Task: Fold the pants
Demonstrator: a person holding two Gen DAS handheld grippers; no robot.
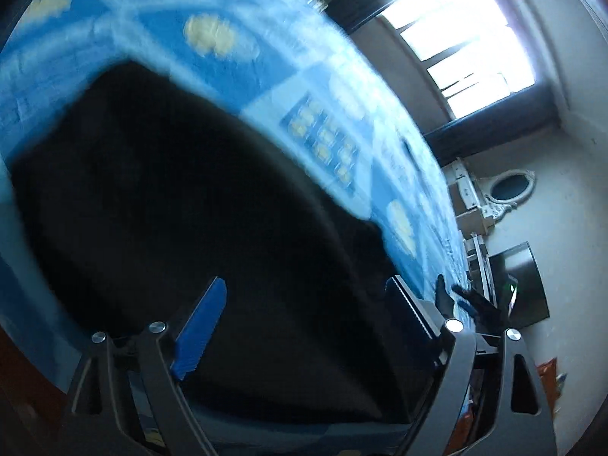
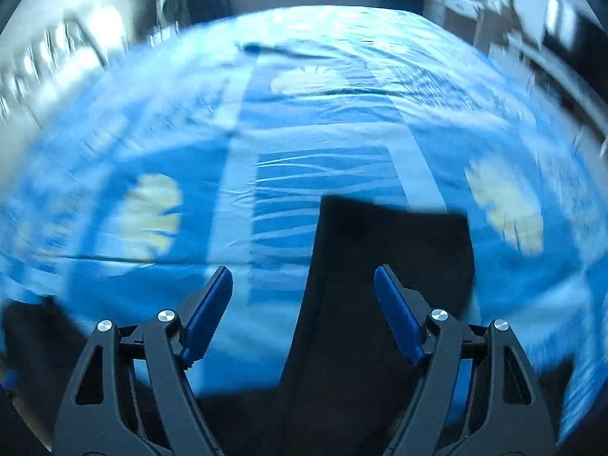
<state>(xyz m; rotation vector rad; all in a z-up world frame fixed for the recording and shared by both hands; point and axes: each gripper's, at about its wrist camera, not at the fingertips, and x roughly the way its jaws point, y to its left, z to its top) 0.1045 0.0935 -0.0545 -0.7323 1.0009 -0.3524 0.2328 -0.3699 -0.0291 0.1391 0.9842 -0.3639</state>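
Black pants (image 1: 182, 197) lie spread on a blue bedsheet (image 1: 243, 11) and fill most of the left wrist view. My left gripper (image 1: 307, 296) hangs over them with its jaws wide apart and nothing between the blue pads. In the right wrist view a folded black slab of the pants (image 2: 380, 304) lies on the sheet (image 2: 304, 95), its far edge straight. My right gripper (image 2: 302, 285) stands open above the pants' left edge, holding nothing. Both pictures are blurred by motion.
The bed's patterned sheet with pale leaf shapes (image 2: 148, 216) stretches far beyond the pants. A bright window (image 1: 463, 38) and a white dresser with an oval mirror (image 1: 509, 190) stand past the bed. A dark glove-like shape (image 1: 467, 304) shows by the left gripper's right finger.
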